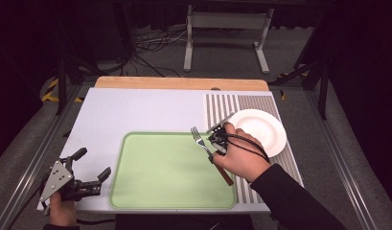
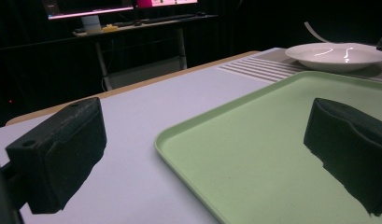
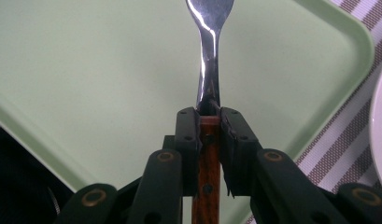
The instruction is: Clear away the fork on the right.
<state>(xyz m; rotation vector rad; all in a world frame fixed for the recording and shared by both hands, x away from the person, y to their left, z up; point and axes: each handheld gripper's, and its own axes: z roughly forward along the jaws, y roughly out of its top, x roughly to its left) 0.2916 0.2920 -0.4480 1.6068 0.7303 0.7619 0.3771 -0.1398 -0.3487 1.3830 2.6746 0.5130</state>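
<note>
Between the jaws of the right gripper (image 3: 208, 135) sits a fork (image 3: 209, 70), clamped where its wooden handle meets the steel neck; the pads press on the handle from both sides in the right gripper view, so the gripper is closed on the fork. Beyond the gripper, the shiny neck widens toward the head, which runs out of the top of that view, and under it lies the pale green tray (image 3: 86, 70). Seen from the high view, the right gripper (image 1: 217, 140) hangs over the tray's (image 1: 136, 191) right side, with the fork (image 1: 203, 143) slanting: tines ahead of the gripper toward the far left, brown handle end sticking out behind the hand toward the near right, over the striped mat (image 1: 260, 103). Just to the right of this gripper, a white plate (image 1: 263, 129) rests on that mat; its rim (image 3: 380, 135) shows at the right edge of the right gripper view.

Off to the left and well apart from the fork, the left gripper (image 1: 90, 165) is held at the near left corner of the worktop (image 1: 136, 108), jaws spread wide with nothing between them. In the left gripper view its two black pads stand far apart, the tray's (image 2: 272, 154) near corner lying ahead of them, and the plate (image 2: 338, 55) far off to the upper right.
</note>
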